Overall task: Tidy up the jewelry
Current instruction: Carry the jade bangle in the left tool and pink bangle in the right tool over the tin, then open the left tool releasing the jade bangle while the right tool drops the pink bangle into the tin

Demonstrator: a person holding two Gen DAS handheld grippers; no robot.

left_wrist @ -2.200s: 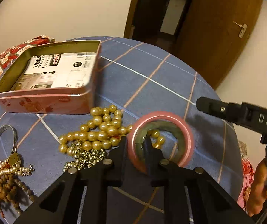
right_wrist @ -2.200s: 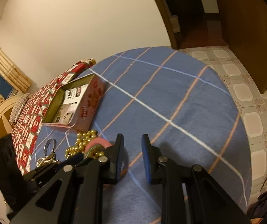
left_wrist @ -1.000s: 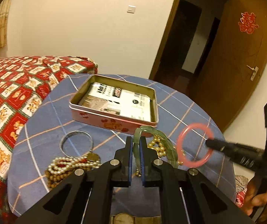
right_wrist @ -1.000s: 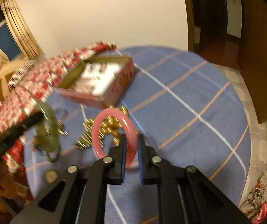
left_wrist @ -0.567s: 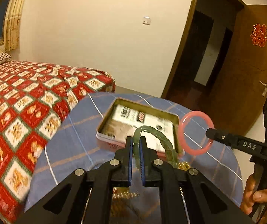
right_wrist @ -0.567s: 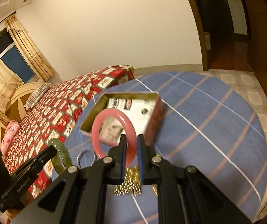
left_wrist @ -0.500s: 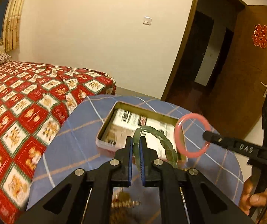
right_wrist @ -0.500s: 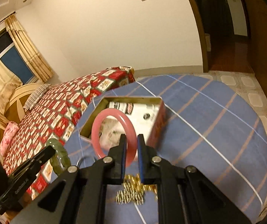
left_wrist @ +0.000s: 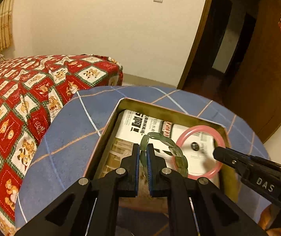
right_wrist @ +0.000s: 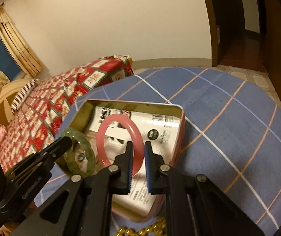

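Observation:
My left gripper [left_wrist: 143, 147] is shut on a green jade bangle [left_wrist: 171, 147] and holds it above the open pink tin [left_wrist: 109, 125]. My right gripper [right_wrist: 138, 145] is shut on a pink bangle [right_wrist: 120, 121] and holds it upright above the same tin [right_wrist: 180, 137]. The pink bangle also shows in the left wrist view [left_wrist: 195, 130], with the right gripper [left_wrist: 219, 152] at its right rim. The green bangle and left gripper [right_wrist: 65, 140] show at the left of the right wrist view [right_wrist: 75, 157]. White printed paper [right_wrist: 160, 125] lines the tin.
The tin stands on a round table with a blue checked cloth [right_wrist: 228, 118]. Gold beads [right_wrist: 140, 231] lie near the tin's front edge. A bed with a red patterned cover [left_wrist: 22, 90] is at the left. A dark doorway [left_wrist: 228, 45] is behind.
Both grippers have lifted the bangles off the table and carried them forward and down, from in front of the tin to over its inside. Both stay shut.

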